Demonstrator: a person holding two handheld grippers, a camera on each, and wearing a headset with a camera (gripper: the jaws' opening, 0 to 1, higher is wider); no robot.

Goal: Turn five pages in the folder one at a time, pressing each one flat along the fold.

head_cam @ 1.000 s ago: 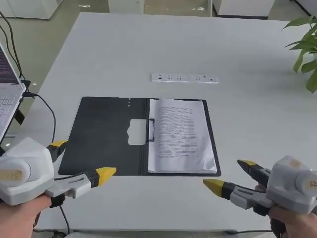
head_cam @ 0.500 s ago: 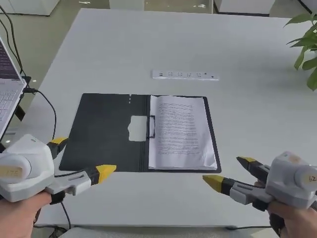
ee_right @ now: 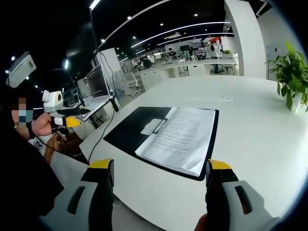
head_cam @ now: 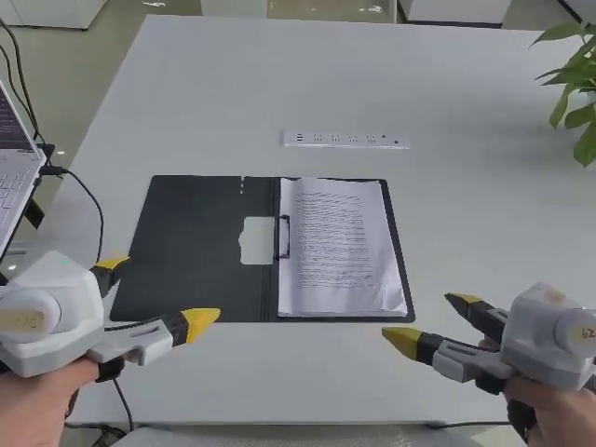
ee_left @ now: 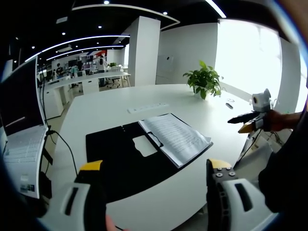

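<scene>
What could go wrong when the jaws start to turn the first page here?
The pages lie stacked tight in the folder, so the open right gripper may pinch several sheets at once. A clip holds them at the fold, so a hard pull could tear a sheet.

Laptop (head_cam: 13,182) and plant (head_cam: 577,79) half out of view; print on pages (head_cam: 340,244) illegible.

head view looks down on the folder (head_cam: 200,247), gripper views face it low from near-left and near-right
</scene>
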